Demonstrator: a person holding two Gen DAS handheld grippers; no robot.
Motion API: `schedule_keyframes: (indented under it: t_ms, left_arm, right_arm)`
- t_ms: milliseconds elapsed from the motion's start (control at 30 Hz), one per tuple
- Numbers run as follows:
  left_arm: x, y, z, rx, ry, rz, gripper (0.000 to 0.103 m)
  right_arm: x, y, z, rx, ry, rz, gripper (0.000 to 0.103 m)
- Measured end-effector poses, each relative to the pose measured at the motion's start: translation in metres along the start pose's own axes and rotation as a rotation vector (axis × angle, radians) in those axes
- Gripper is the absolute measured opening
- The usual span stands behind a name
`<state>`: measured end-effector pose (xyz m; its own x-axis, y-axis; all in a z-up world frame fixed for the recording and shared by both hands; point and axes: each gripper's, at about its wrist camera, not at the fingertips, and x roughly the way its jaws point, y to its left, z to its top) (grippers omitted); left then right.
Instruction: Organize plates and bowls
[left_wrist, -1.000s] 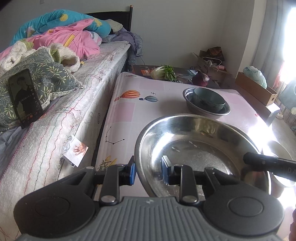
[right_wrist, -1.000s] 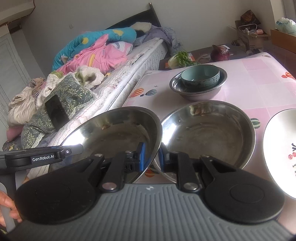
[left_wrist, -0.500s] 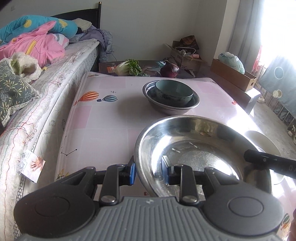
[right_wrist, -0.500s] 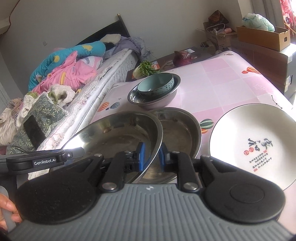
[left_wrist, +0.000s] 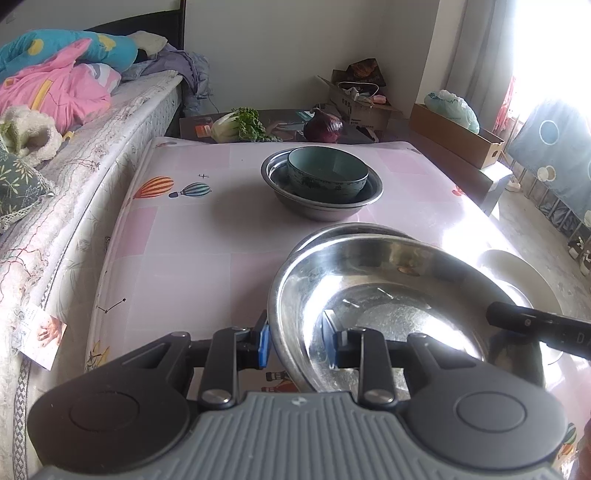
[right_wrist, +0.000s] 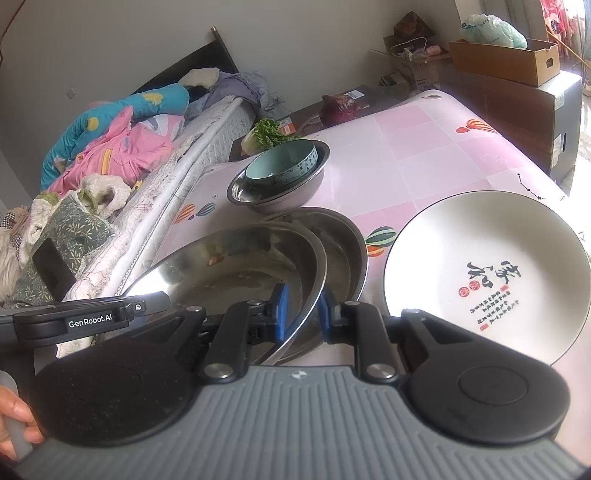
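Both jaws pinch opposite rims of one steel pan (left_wrist: 373, 295), left gripper (left_wrist: 295, 341) and right gripper (right_wrist: 301, 314) alike; it hangs tilted just above the second pan (right_wrist: 343, 251) on the desk (left_wrist: 192, 236), ready to nest.

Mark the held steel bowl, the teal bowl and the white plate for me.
held steel bowl (left_wrist: 369, 269), left wrist view, far inner wall.
teal bowl (right_wrist: 273, 166), right wrist view, inside bottom.
white plate (right_wrist: 461, 229), right wrist view, bare upper face.

Bowl (right_wrist: 280, 166) in basin (right_wrist: 314, 177) behind nested pans (right_wrist: 332, 251), plate (right_wrist: 480, 273) to right.
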<state>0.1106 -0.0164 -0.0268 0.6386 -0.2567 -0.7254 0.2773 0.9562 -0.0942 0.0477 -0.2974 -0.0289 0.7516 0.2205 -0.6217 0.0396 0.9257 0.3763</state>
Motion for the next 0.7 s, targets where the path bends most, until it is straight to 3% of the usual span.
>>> schedule_keyframes:
  t_ms: [700]
  left_arm:
    - [0.015,-0.006,0.002,0.006,0.041,-0.005,0.029]
  right_arm:
    - [0.015,-0.007,0.001,0.018,0.036,-0.015,0.022]
